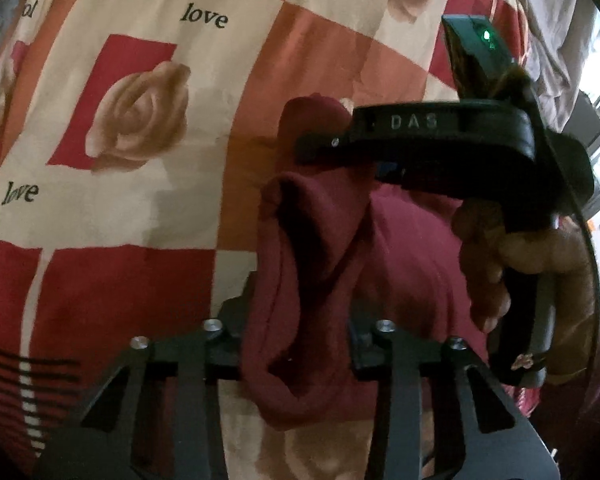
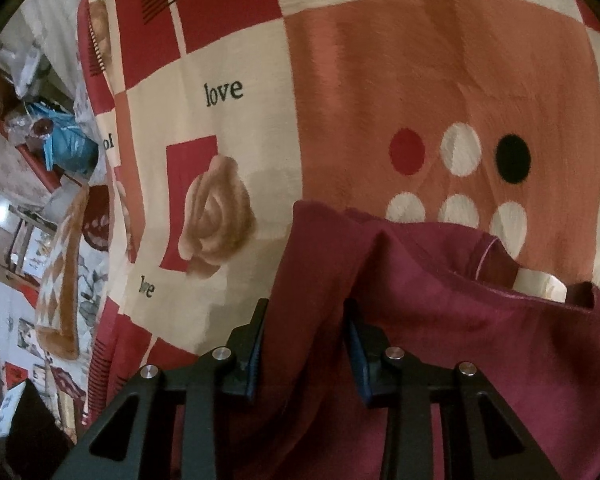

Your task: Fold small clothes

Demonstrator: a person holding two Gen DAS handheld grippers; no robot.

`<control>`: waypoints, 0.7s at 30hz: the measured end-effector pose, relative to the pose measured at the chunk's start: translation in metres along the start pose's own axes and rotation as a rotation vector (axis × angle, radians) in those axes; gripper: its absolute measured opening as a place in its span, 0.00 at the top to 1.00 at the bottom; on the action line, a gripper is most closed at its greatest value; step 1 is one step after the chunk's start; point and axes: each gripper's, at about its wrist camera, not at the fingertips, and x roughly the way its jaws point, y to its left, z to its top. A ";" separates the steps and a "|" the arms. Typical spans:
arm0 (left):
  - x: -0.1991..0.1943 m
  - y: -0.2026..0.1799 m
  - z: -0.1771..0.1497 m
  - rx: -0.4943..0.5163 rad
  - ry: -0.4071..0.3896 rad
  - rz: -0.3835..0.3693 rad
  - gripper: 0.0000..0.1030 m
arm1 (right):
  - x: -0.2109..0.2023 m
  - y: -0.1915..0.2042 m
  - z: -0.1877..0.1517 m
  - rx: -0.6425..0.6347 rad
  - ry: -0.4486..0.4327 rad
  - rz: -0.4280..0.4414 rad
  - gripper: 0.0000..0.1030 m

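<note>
A small maroon garment [image 1: 324,240] hangs bunched above the patterned bedspread [image 1: 140,200]. In the left wrist view, my left gripper [image 1: 300,320] is shut on a thick fold of it, which spills down between the fingers. My right gripper [image 1: 352,156] comes in from the right, carried by a hand [image 1: 500,256], and pinches the garment's upper edge. In the right wrist view, the right gripper [image 2: 306,332] has its blue pads closed on a fold of the maroon garment [image 2: 440,320]. The rest of the garment drapes to the right, showing a hemmed opening.
The bedspread [image 2: 340,80] has red, cream and orange squares with roses and "love" lettering and fills both views. Past its left edge are a blue bag [image 2: 68,144], a brown patterned cloth [image 2: 60,280] and household clutter. Grey fabric [image 1: 552,40] lies at the bed's far right.
</note>
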 end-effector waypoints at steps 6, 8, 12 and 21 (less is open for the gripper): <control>-0.015 -0.016 -0.002 0.033 -0.052 -0.016 0.79 | -0.024 0.001 -0.004 -0.015 -0.038 0.024 0.73; -0.021 -0.022 -0.003 0.039 -0.067 -0.033 0.80 | -0.037 0.001 -0.005 -0.020 -0.057 0.032 0.74; -0.034 -0.047 -0.006 0.094 -0.093 -0.060 0.80 | -0.064 -0.002 -0.007 -0.032 -0.090 0.041 0.75; -0.037 -0.108 -0.023 0.197 -0.085 -0.115 0.80 | -0.140 -0.032 -0.023 -0.035 -0.157 0.019 0.76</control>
